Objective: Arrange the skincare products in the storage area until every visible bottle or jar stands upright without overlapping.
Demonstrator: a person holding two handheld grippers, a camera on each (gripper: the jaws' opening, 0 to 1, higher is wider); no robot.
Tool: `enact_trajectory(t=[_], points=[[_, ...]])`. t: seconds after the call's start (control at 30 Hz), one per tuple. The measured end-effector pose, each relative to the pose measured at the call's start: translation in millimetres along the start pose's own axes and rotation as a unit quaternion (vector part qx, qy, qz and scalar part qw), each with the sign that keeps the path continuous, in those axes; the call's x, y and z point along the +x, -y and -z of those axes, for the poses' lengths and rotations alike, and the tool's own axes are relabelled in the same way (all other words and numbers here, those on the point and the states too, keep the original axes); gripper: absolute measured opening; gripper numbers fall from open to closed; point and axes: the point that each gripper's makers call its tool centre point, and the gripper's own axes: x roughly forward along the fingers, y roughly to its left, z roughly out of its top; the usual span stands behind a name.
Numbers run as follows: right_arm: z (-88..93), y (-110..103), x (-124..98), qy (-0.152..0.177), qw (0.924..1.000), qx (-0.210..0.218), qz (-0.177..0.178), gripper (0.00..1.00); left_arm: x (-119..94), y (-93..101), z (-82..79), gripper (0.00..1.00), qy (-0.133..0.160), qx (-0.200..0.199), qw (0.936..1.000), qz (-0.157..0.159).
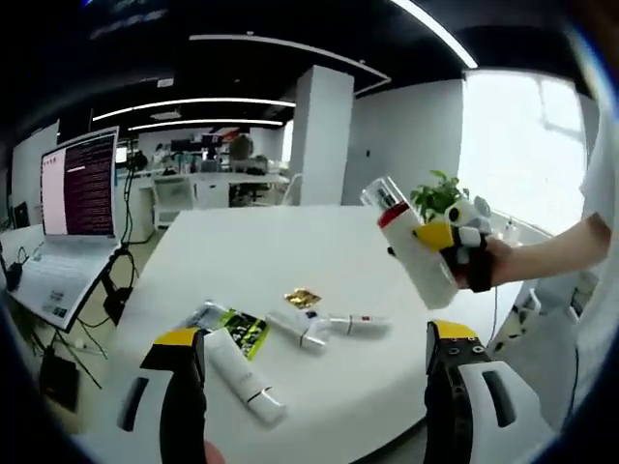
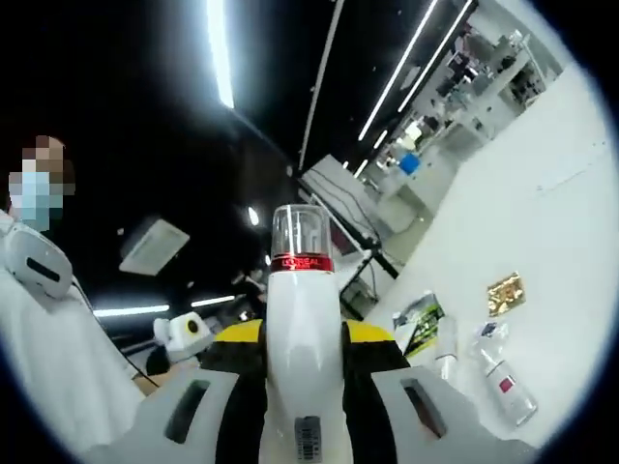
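Left gripper: two broad white plastic jaws, each with a dark slot, black inner faces and yellow tips, rising at 7 and 5 o'clock in its own view. Right gripper: the same white shells with dark slots, black inner pads, yellow caps. In the right gripper view, at 9 o'clock, the person's white garment.

"L'OREAL" reads on the red band of the white bottle; laptop screen text too small to read.
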Motion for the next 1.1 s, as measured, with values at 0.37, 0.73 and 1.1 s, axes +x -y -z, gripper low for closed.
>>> enact_trajectory(t=[0.37, 0.73, 1.1], points=[[11.5, -33.3, -4.3, 0.013, 0.9986, -0.011, -0.050, 0.28, 4.4, 43.0, -27.6, 0.84, 0.014, -0.045, 0.9930, 0.109], [24.2, -66.7, -13.4, 0.007, 0.9955, -0.014, -0.094, 0.28, 2.3, 90.6, -52.8, 0.62, 0.016, -0.045, 0.9712, 0.233], [29.5, -105.1, -9.1, 0.009, 0.9899, -0.026, -0.139, 0.28, 0.2, 130.6, -77.2, 0.49, 0.038, -0.121, 0.9371, 0.325]])
